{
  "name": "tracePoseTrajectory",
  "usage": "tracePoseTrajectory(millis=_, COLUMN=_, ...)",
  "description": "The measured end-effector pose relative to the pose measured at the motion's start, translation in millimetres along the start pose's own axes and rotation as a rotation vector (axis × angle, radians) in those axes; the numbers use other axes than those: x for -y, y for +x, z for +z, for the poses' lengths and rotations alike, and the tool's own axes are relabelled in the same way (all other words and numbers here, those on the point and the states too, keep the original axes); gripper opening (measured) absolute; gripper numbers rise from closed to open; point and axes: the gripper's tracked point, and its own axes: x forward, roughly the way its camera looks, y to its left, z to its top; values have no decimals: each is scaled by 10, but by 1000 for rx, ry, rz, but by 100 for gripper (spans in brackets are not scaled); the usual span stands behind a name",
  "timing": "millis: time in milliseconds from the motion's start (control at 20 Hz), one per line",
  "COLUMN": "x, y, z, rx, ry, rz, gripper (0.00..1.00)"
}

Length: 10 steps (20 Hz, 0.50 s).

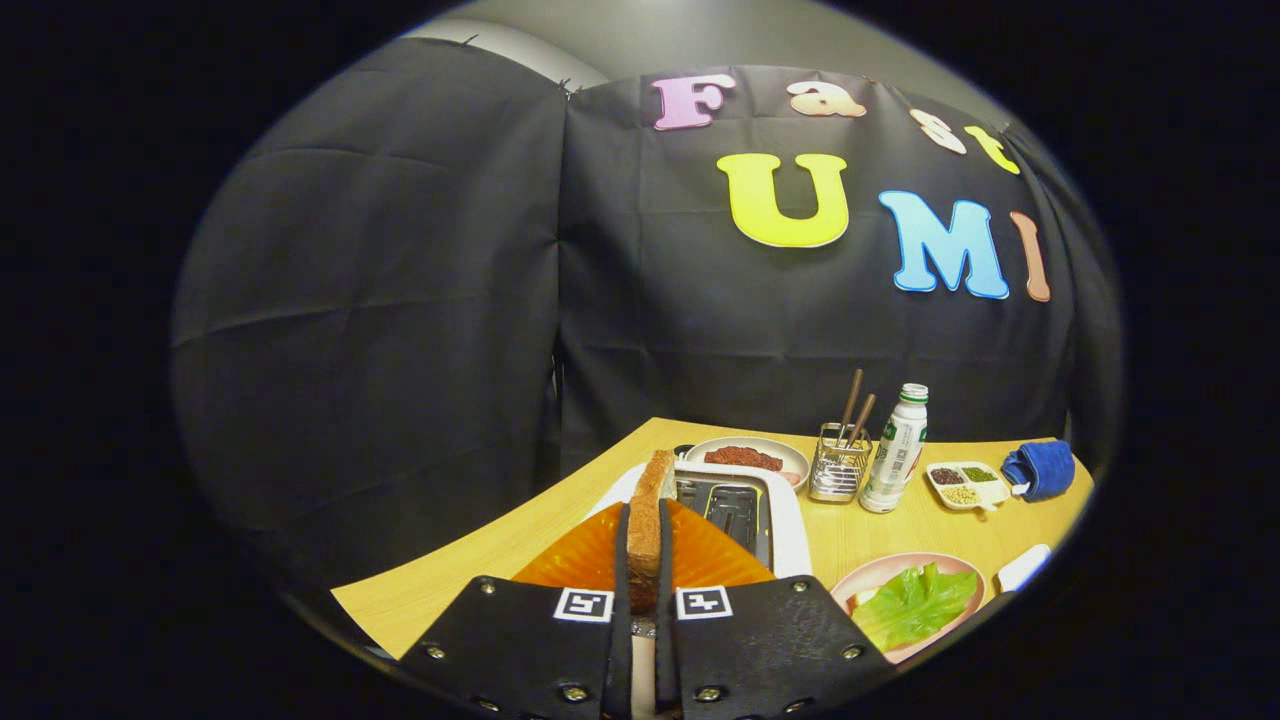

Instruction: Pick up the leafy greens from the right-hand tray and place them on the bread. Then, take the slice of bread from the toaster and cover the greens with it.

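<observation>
My gripper [644, 560] is shut on a slice of bread [648, 520], which stands on edge between the two fingers, above an orange plate [580, 560]. Just beyond the plate sits the white toaster [785, 520] with its dark slots showing. To the right of the fingers lies a pink plate [870, 575] with a green leaf [915, 600] resting on it; whether bread lies under the leaf I cannot tell.
On the wooden table [480, 560] beyond the toaster: a dish of reddish food [745, 458], a wire holder with chopsticks [840, 465], a white bottle [897, 450], a divided condiment tray [965, 483], a blue cloth [1040, 468]. A white object [1022, 567] lies at the right edge.
</observation>
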Motion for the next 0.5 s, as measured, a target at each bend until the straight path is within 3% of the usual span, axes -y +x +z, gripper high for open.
tracePoseTrajectory(millis=500, x=304, y=-246, z=805, rx=101, ry=102, rz=7, gripper=8)
